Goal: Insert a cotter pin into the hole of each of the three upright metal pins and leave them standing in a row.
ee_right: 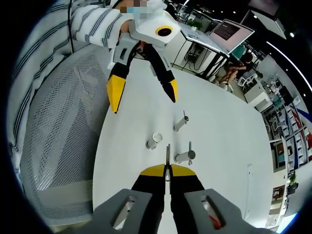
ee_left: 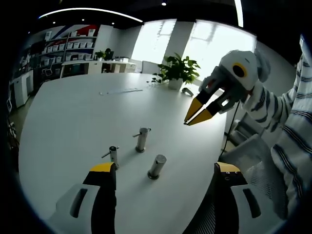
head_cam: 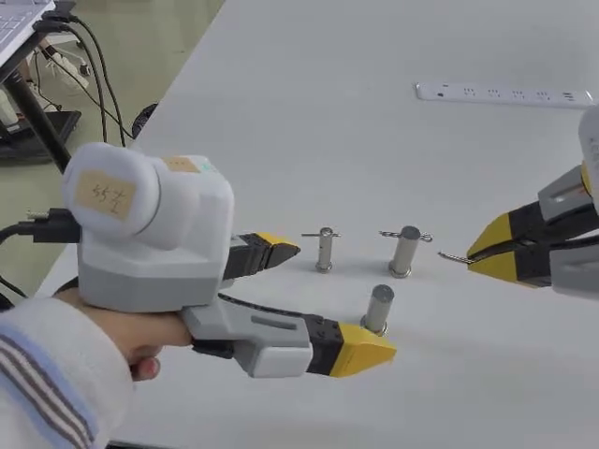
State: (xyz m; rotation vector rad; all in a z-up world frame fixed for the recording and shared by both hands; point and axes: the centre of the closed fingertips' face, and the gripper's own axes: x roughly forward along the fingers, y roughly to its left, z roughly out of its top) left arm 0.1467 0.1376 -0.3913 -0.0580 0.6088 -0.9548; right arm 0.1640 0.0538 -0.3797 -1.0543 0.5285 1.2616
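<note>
The left gripper (head_cam: pixel 328 299), held low over the tabletop (head_cam: pixel 309 112), has its fingers (head_cam: pixel 360 348) spread wide and empty — the nearest metal pin (head_cam: pixel 377 309) stands bare just ahead of them. The right gripper (head_cam: pixel 479 257) hovers alongside, fingers clenched on a loose cotter pin (head_cam: pixel 453 257). A second pin (head_cam: pixel 325 251) and a third pin (head_cam: pixel 404 253) stand upright — each carries a pin crosswise.
</note>
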